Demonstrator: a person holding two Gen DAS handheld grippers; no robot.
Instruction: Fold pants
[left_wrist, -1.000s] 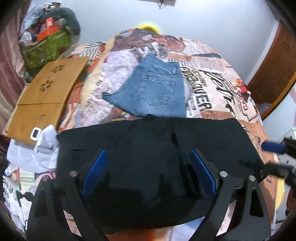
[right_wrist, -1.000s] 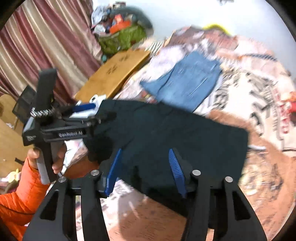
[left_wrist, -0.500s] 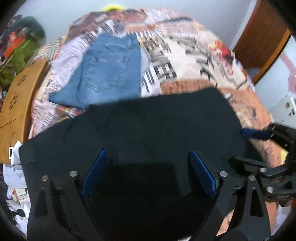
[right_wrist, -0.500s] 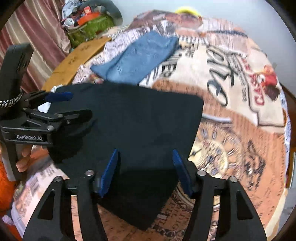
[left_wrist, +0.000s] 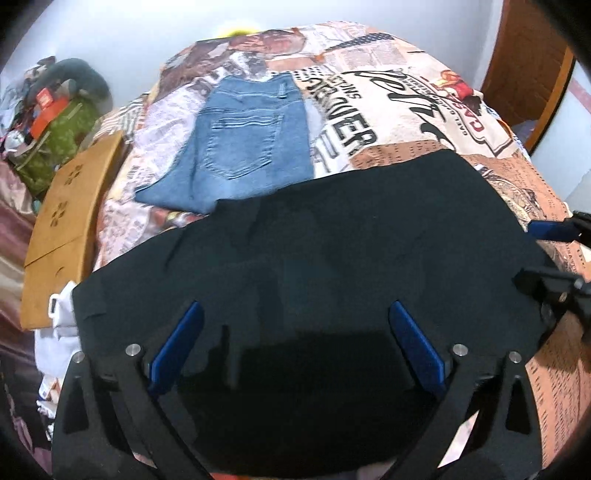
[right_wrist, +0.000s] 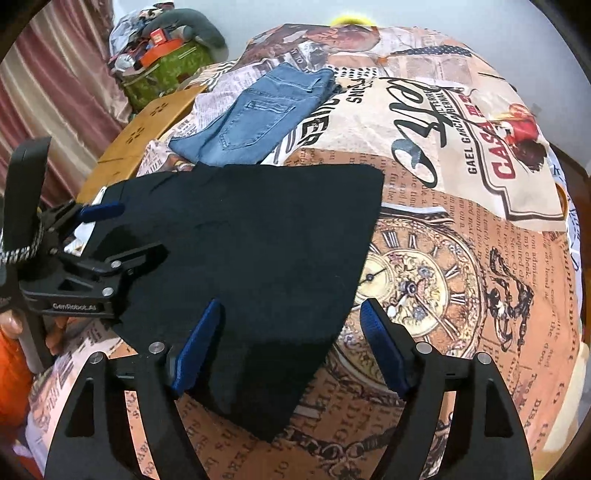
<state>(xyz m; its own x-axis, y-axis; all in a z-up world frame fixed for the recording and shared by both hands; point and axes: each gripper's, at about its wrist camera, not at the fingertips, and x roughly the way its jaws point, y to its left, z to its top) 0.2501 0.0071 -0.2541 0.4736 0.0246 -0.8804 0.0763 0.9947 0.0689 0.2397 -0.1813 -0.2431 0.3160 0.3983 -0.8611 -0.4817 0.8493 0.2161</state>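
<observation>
Black pants (left_wrist: 332, 258) lie folded and flat across the near part of the bed. My left gripper (left_wrist: 295, 332) hovers over their near left part. Its jaws are opening wide, with the dark cloth under and between the blue pads (left_wrist: 177, 343), which do not press on it. My right gripper (right_wrist: 291, 332) is over the pants' (right_wrist: 258, 229) near right corner, jaws also opening and pads clear of the cloth. Each gripper shows in the other's view: the right gripper (left_wrist: 554, 254) at the right edge, the left gripper (right_wrist: 107, 236) at the left.
Folded blue jeans (left_wrist: 247, 147) lie farther back on the newspaper-print bed cover (right_wrist: 461, 221). A wooden board (left_wrist: 66, 229), a green bag (left_wrist: 55, 140) and white cloth (left_wrist: 59, 321) crowd the left side. A wooden door (left_wrist: 528, 66) stands at the right and a curtain (right_wrist: 55, 92) at the left.
Both grippers have come down closer to the bed and rolled a little. The right jaws have spread clearly wider, the left slightly. The black pants have settled flat.
</observation>
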